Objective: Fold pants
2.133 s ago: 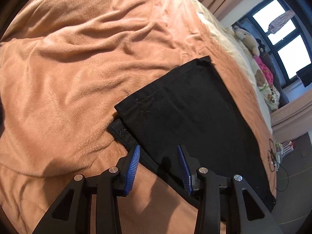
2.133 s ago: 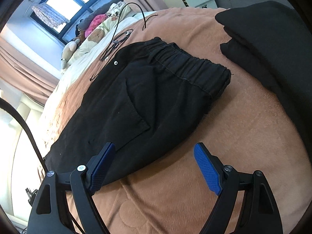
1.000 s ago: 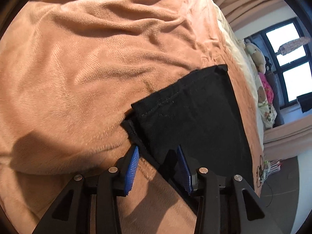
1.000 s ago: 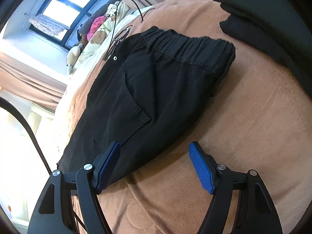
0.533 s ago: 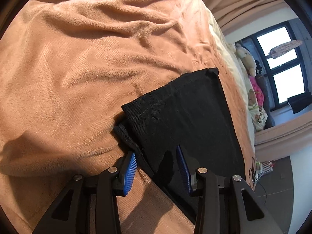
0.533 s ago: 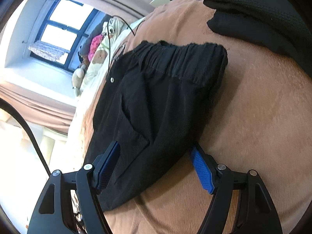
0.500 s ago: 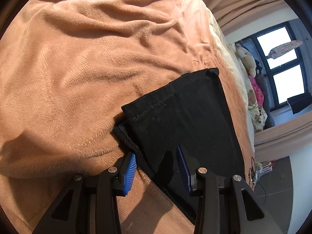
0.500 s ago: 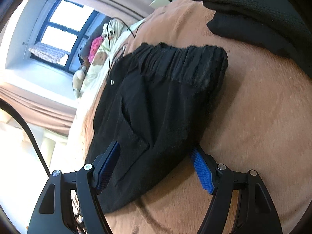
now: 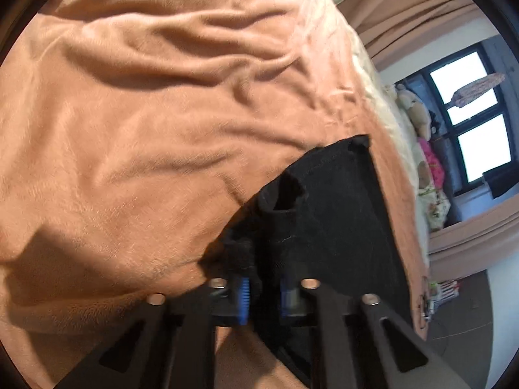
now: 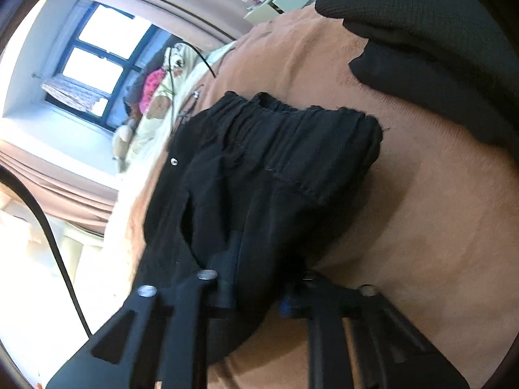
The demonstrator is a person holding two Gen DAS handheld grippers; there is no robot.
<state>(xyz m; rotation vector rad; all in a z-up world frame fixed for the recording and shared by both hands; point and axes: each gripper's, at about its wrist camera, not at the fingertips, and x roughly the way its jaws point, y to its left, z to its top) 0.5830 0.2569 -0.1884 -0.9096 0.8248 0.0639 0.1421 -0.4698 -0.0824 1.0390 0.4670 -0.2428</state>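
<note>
- Step in hand: taking hold of the black pants [image 9: 331,214] at both ends, on the brown blanket [image 9: 146,103].
- Left gripper [image 9: 262,295]: jaws have just been closing; now clamped on the bunched leg hem between the fingers.
- Right gripper [image 10: 259,288]: jaws have just been closing; now clamped on the near edge below the waistband [image 10: 301,123], which lies ahead of the fingers.
- Next move, judged: lift both ends evenly and bring hem to waistband without slip.
</note>
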